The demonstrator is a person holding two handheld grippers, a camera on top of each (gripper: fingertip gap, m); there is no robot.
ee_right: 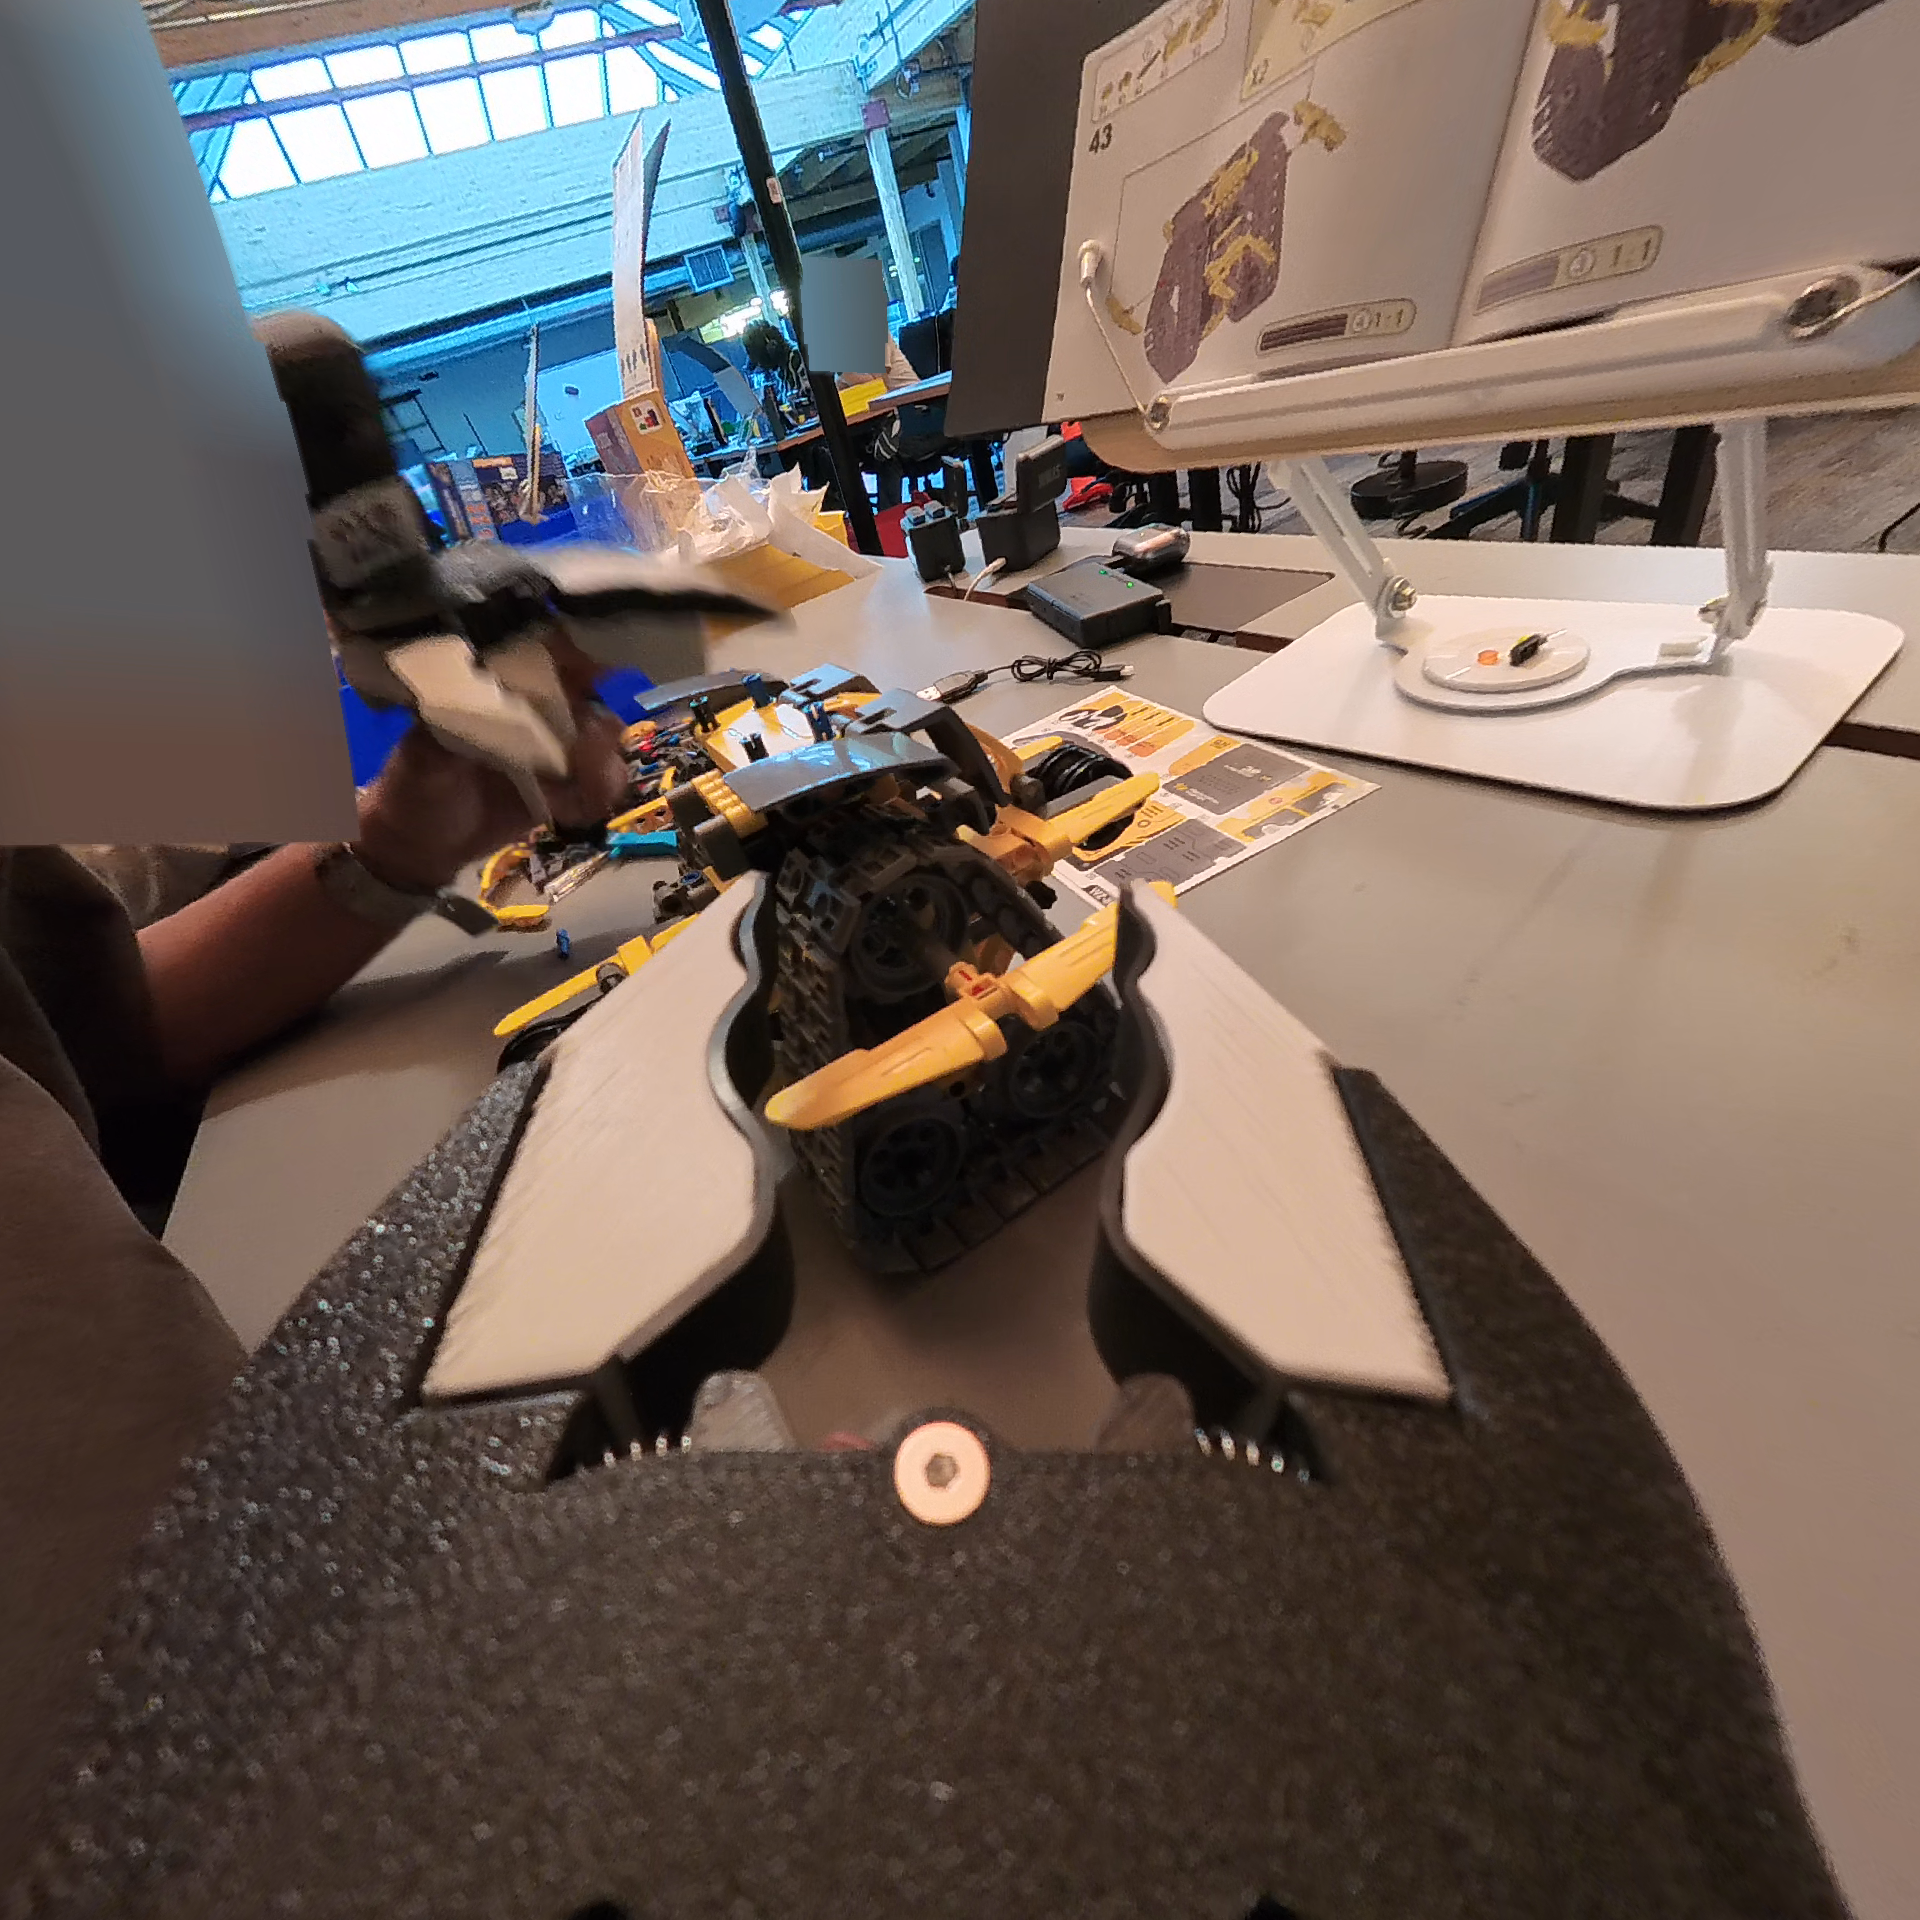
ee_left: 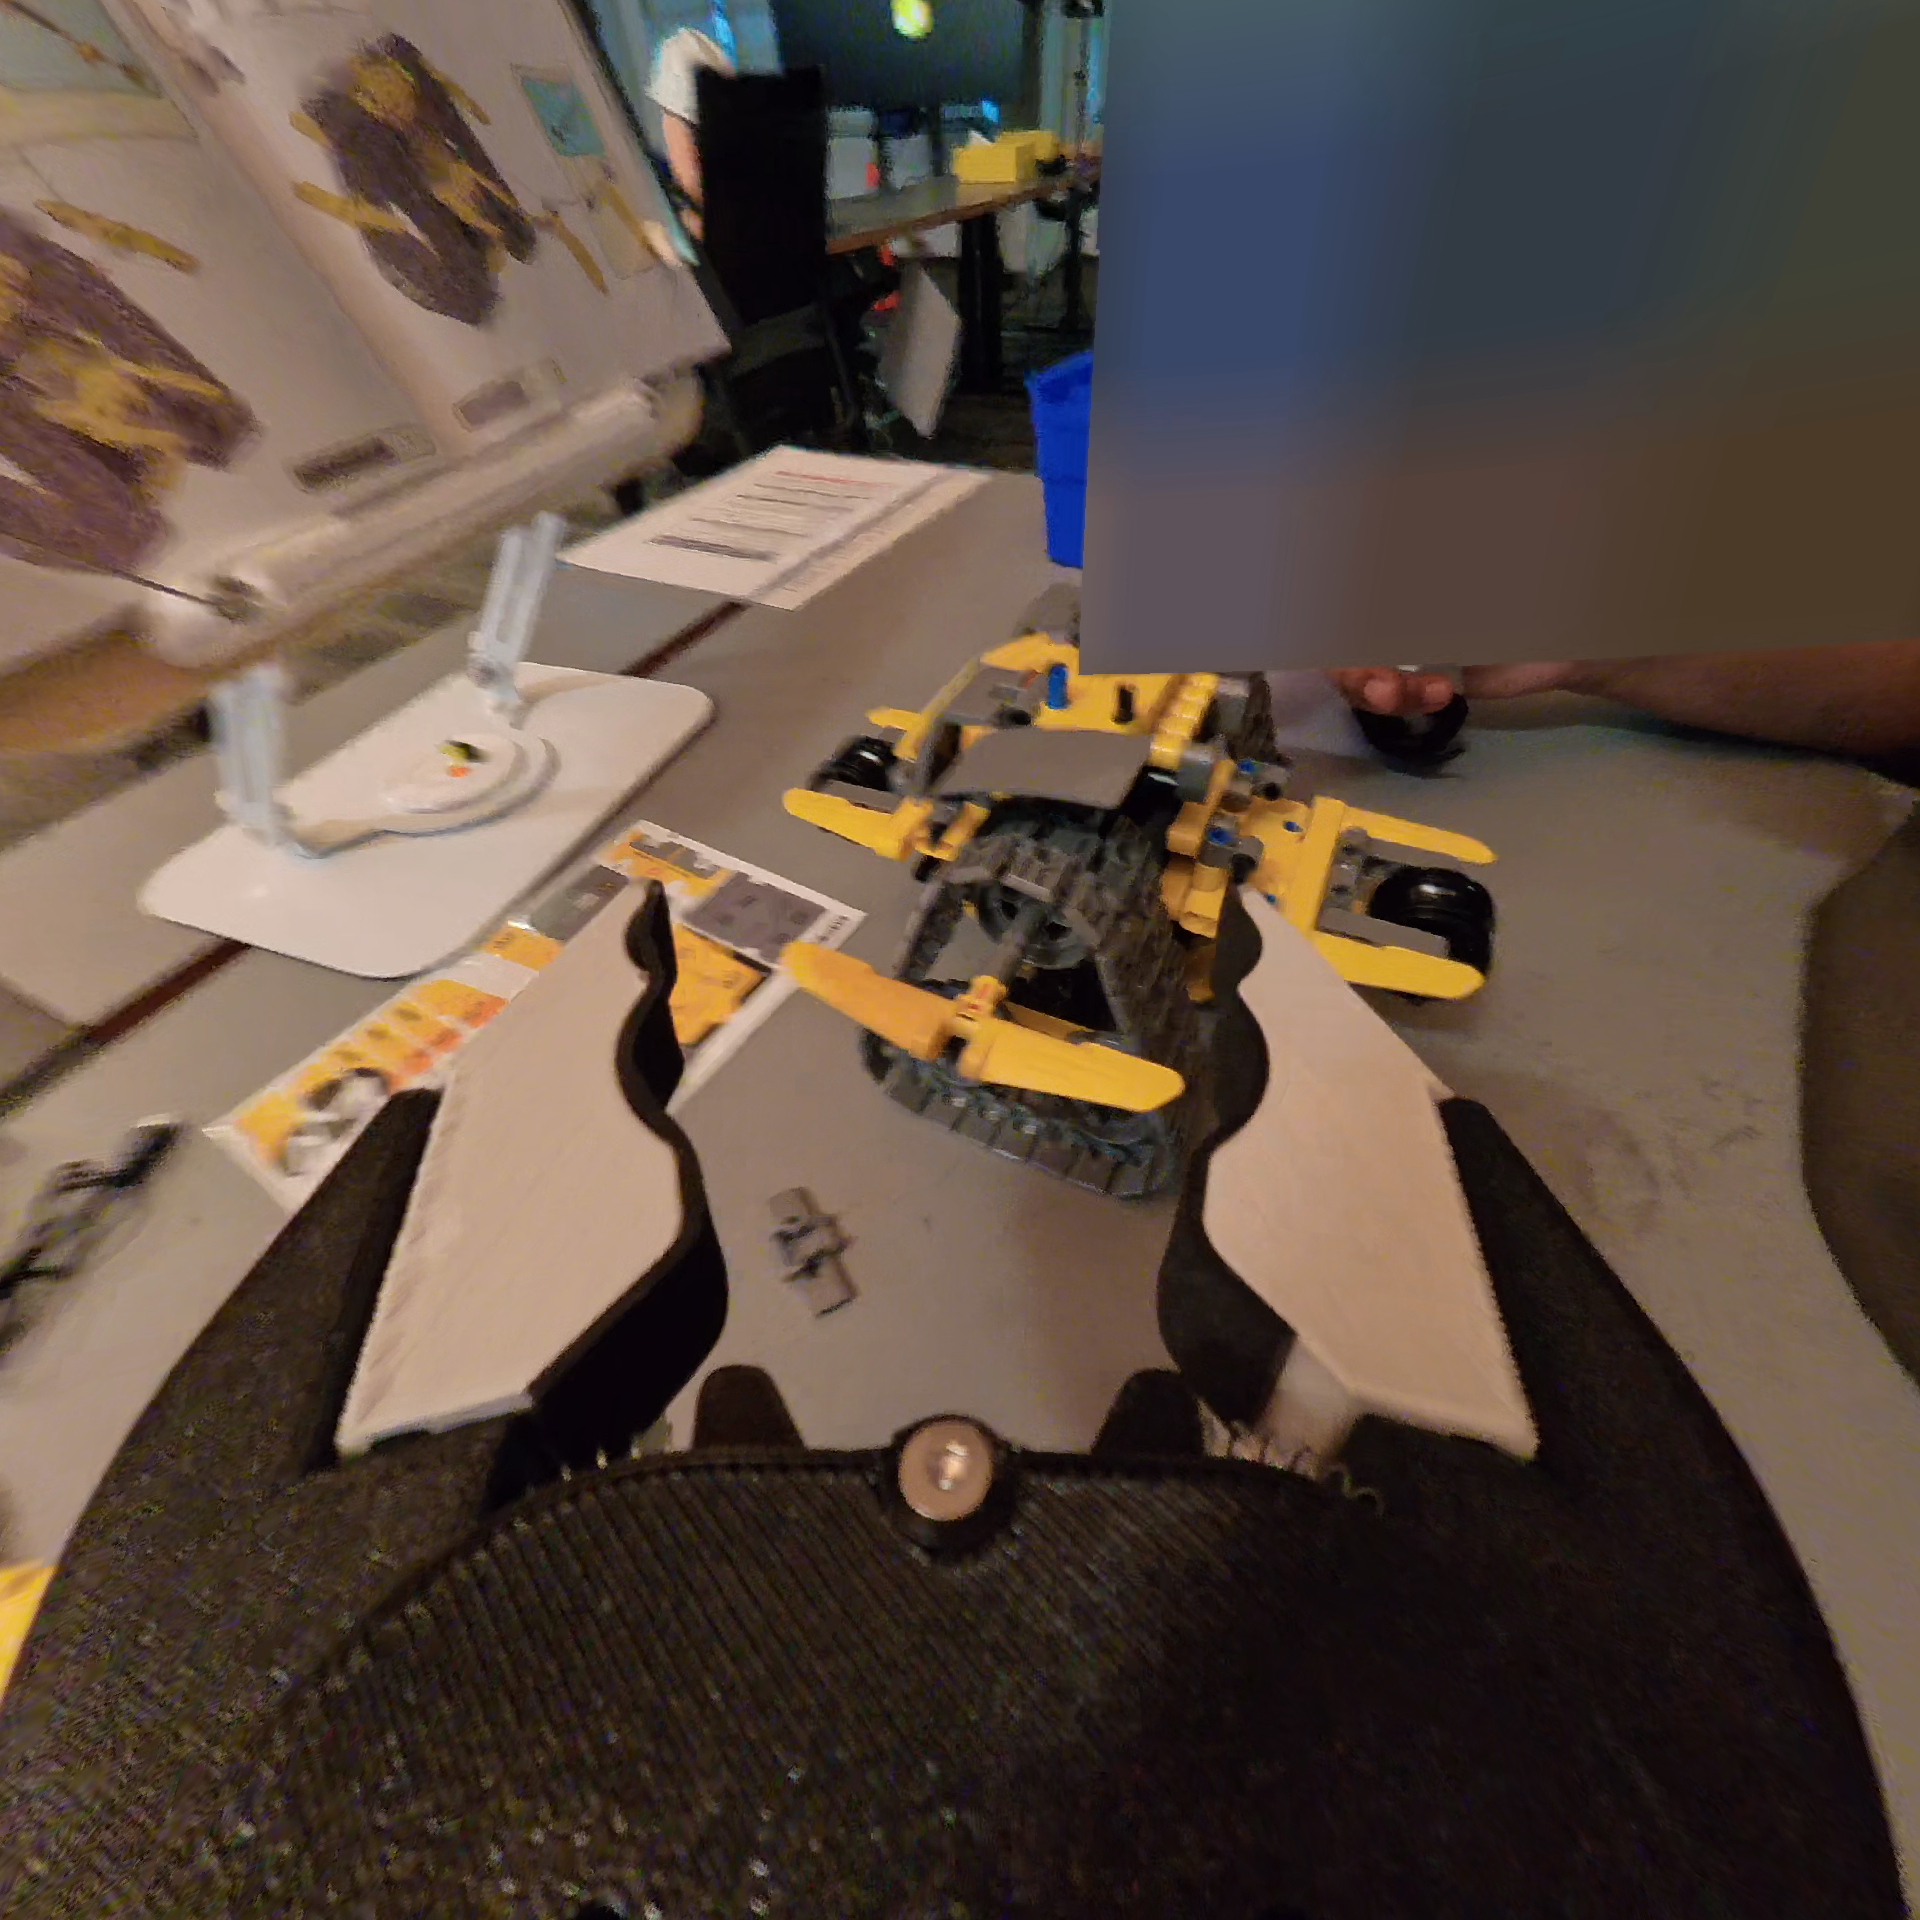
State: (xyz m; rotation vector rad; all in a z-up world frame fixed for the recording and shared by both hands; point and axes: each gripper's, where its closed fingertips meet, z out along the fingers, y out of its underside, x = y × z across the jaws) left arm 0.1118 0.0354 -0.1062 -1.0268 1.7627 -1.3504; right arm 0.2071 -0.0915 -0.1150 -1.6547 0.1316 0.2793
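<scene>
Right gripper (ee_right: 935, 914) spread wide over the grey bench (ee_right: 1507, 1039), fingers flanking the tracked front end of one yellow-and-grey brick-built vehicle (ee_right: 914, 987), contact with the treads not discernible. Left gripper (ee_left: 940, 904) likewise agape and empty, angled down at the bench with the same vehicle (ee_left: 1091, 883) just ahead between its fingertips; seen from the right wrist view, raised and tilted above the model's far side, blurred (ee_right: 488, 686). One small grey loose piece (ee_left: 810, 1247) on the bench between the left gripper's fingers, apart from both. One flat yellow printed sheet (ee_right: 1195, 790) just beside the vehicle, toward the white stand. One white book stand (ee_right: 1558, 696) further along the bench, carrying one open instruction booklet (ee_right: 1351, 177). One white printed page (ee_left: 769, 520) near the bench's far edge. A person's forearm (ee_right: 239, 966) resting on the bench beside the model.
</scene>
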